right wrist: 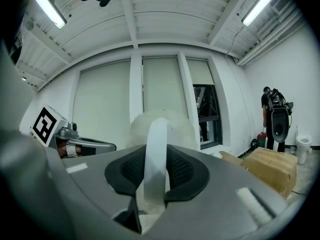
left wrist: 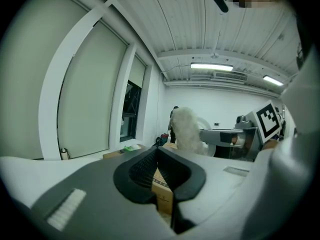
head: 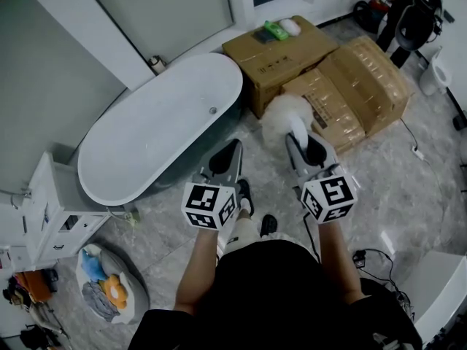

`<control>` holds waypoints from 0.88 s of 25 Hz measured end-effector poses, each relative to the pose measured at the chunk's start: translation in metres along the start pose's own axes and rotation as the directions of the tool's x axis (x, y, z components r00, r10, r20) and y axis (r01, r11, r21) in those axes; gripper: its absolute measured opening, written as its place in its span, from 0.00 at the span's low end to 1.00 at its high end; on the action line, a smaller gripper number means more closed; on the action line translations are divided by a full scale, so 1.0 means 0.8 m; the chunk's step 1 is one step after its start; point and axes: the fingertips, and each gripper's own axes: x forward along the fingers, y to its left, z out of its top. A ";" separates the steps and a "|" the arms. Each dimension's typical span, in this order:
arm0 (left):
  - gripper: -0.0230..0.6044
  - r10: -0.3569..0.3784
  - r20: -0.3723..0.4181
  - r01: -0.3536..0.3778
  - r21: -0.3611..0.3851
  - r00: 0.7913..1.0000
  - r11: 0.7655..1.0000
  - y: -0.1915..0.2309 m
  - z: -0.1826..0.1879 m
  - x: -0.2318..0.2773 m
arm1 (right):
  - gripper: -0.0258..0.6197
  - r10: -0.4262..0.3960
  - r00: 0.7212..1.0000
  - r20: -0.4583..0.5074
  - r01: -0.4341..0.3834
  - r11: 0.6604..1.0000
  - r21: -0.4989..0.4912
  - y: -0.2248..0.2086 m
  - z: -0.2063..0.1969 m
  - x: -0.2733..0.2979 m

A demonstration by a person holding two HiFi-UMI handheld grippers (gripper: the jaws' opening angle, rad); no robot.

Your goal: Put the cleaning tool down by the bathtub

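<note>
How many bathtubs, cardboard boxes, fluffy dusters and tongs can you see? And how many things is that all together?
Bathtub: 1
Cardboard boxes: 3
Duster: 1
Tongs: 2, the left tongs and the right tongs
Total: 7

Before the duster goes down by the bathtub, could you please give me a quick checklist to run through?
1. Right tongs shut on the duster, at its handle: ok.
2. Left tongs shut, holding nothing: ok.
3. Bare floor showing beside the bathtub: ok.
4. Duster down near that floor: not ok, held aloft.
5. Room between duster and cardboard boxes: cannot tell.
</note>
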 end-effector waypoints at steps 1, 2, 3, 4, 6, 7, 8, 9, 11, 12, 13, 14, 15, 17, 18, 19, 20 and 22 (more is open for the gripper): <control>0.03 -0.002 -0.002 0.002 -0.002 1.000 1.000 0.002 -0.001 0.002 | 0.19 -0.002 1.000 -0.002 0.002 1.000 0.001 0.000 -0.001 0.002; 0.03 -0.003 -0.003 0.003 -0.004 1.000 1.000 0.005 -0.002 0.004 | 0.19 -0.003 1.000 -0.003 0.003 1.000 0.003 -0.001 -0.001 0.005; 0.03 -0.004 -0.005 0.004 -0.006 1.000 1.000 0.008 -0.003 0.007 | 0.19 -0.005 1.000 -0.005 0.005 1.000 0.005 -0.001 -0.002 0.009; 0.03 -0.004 -0.007 0.004 -0.007 1.000 1.000 0.012 -0.004 0.010 | 0.19 -0.006 1.000 -0.007 0.006 1.000 0.006 -0.002 -0.002 0.012; 0.03 -0.005 -0.006 0.005 -0.008 1.000 1.000 0.018 -0.003 0.018 | 0.19 -0.008 1.000 -0.010 0.008 1.000 0.005 -0.006 -0.001 0.021; 0.03 -0.006 -0.004 0.006 -0.008 1.000 1.000 0.022 -0.002 0.023 | 0.19 -0.010 1.000 -0.012 0.010 1.000 0.004 -0.008 0.000 0.027; 0.03 -0.007 -0.003 0.007 -0.009 1.000 1.000 0.027 -0.001 0.028 | 0.19 -0.010 1.000 -0.015 0.010 1.000 0.004 -0.011 0.000 0.034; 0.03 -0.007 -0.003 0.007 -0.010 1.000 1.000 0.033 0.001 0.034 | 0.19 -0.010 1.000 -0.018 0.010 1.000 0.003 -0.014 0.001 0.042; 0.03 -0.008 -0.003 0.008 -0.013 1.000 1.000 0.046 0.003 0.045 | 0.19 -0.013 1.000 -0.024 0.013 1.000 0.002 -0.018 0.003 0.058; 0.03 -0.009 -0.003 0.009 -0.015 1.000 1.000 0.053 0.005 0.050 | 0.19 -0.014 1.000 -0.025 0.014 1.000 0.001 -0.020 0.005 0.067; 0.03 -0.010 -0.002 0.010 -0.017 1.000 1.000 0.060 0.007 0.056 | 0.19 -0.016 1.000 -0.027 0.016 1.000 0.001 -0.022 0.007 0.076; 0.03 -0.011 -0.002 0.011 -0.018 1.000 1.000 0.069 0.009 0.062 | 0.19 -0.016 0.999 -0.028 0.016 1.000 0.001 -0.023 0.009 0.086; 0.03 -0.011 -0.002 0.011 -0.020 1.000 1.000 0.077 0.011 0.069 | 0.19 -0.016 0.999 -0.030 0.016 1.000 0.002 -0.025 0.011 0.097; 0.03 -0.011 0.000 0.011 -0.022 1.000 1.000 0.094 0.018 0.086 | 0.19 -0.016 0.999 -0.033 0.016 1.000 0.001 -0.032 0.015 0.118; 0.03 -0.012 0.002 0.012 -0.022 1.000 1.000 0.102 0.022 0.094 | 0.19 -0.017 0.999 -0.033 0.017 1.000 0.000 -0.035 0.018 0.128; 0.03 -0.015 0.004 0.015 -0.023 1.000 1.000 0.109 0.026 0.102 | 0.19 -0.019 0.999 -0.033 0.019 1.000 -0.001 -0.039 0.021 0.138; 0.03 -0.018 0.005 0.018 -0.023 1.000 1.000 0.116 0.029 0.110 | 0.19 -0.023 0.999 -0.034 0.022 1.000 -0.002 -0.042 0.024 0.147; 0.03 -0.027 0.007 0.027 -0.023 1.000 0.999 0.129 0.035 0.125 | 0.19 -0.030 0.999 -0.037 0.030 1.000 -0.003 -0.049 0.027 0.164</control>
